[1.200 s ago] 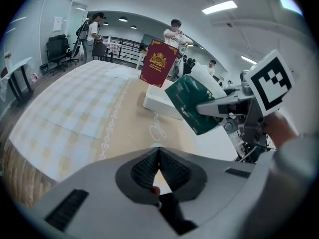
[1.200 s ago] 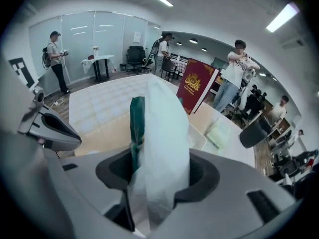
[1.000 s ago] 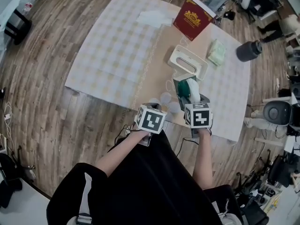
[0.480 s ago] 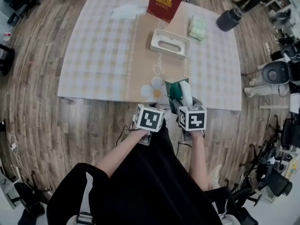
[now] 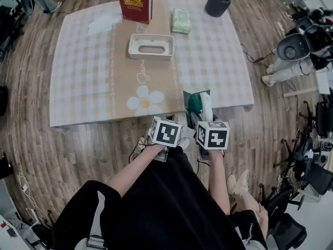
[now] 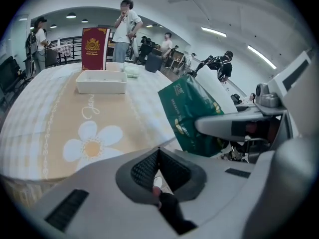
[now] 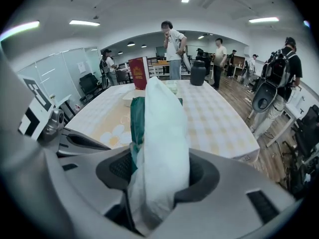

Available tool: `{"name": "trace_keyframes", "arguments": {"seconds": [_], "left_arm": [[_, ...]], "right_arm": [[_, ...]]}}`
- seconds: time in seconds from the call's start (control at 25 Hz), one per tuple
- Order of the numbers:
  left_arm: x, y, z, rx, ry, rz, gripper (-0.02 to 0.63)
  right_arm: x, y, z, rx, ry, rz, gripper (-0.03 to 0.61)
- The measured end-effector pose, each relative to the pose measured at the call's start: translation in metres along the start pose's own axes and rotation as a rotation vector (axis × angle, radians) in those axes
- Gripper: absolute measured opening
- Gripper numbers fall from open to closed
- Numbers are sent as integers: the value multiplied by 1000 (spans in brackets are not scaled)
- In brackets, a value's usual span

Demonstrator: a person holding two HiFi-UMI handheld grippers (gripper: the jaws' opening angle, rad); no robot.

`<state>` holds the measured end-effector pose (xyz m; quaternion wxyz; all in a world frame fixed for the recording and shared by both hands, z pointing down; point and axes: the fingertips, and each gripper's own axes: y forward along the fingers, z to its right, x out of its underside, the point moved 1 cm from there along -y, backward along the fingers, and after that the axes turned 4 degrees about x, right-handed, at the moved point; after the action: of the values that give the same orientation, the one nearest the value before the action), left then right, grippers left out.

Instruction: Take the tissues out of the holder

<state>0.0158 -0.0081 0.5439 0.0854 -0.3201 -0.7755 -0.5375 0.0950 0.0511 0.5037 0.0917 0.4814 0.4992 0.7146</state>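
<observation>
A green and white tissue pack (image 5: 200, 104) stands upright between the jaws of my right gripper (image 5: 202, 119), over the table's near edge. In the right gripper view the pack (image 7: 159, 143) fills the gap and both pads press on it, so my right gripper (image 7: 159, 171) is shut on it. The white oblong holder (image 5: 151, 46) sits far up the table, apart from the pack. My left gripper (image 5: 177, 123) hovers just left of the pack (image 6: 192, 116). Its jaws meet with nothing between them in the left gripper view (image 6: 158, 151).
A red box (image 5: 135, 2) stands upright behind the holder. A pale green pack (image 5: 181, 21), a dark cylinder (image 5: 217, 2) and a white sheet (image 5: 104, 22) lie at the table's far end. People stand beyond the table. Grey equipment (image 5: 294, 46) sits on the floor at right.
My right gripper has carried the tissue pack from right beside the holder back to the table's near edge. The left gripper stayed beside it, and the head view has swung.
</observation>
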Motion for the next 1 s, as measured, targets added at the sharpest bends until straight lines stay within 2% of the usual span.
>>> {"name": "trace_keyframes", "arguments": {"seconds": [0.28, 0.56, 0.76, 1.0], "left_arm": [[-18, 48, 83, 8, 53, -26, 2], [-41, 111, 163, -8, 57, -41, 2], [-36, 110, 166, -28, 57, -58, 2], [-35, 109, 161, -59, 59, -73, 2]], "right_arm": [[17, -18, 80, -21, 41, 6, 236], [30, -20, 163, -82, 39, -6, 236], [38, -23, 160, -111, 47, -25, 236], [48, -18, 172, -127, 112, -39, 236]]}}
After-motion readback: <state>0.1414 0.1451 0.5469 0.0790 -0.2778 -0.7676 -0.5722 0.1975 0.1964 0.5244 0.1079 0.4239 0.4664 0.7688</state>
